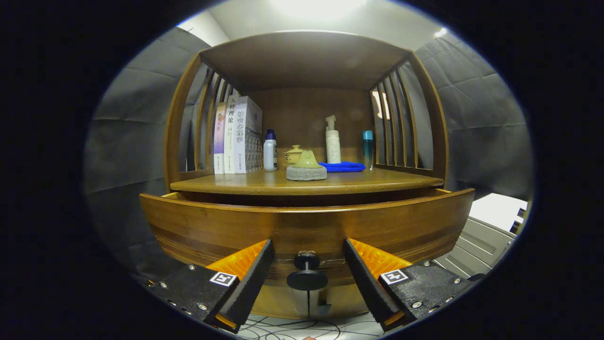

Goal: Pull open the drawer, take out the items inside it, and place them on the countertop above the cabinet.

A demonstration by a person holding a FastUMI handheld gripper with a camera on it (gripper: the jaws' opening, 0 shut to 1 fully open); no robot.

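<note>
Between the spread jaws, dead ahead at twelve o'clock, the drawer (306, 226) knob (307, 276) sticks out, ungripped, its stem pointing toward them.

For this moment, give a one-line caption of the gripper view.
Open gripper straddles the knob of the pulled-out drawer below the shelf.

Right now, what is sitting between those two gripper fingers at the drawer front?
In the gripper view, the drawer's round dark knob sits between the open gripper's fingers, which do not touch it. The drawer already stands pulled out.
</note>
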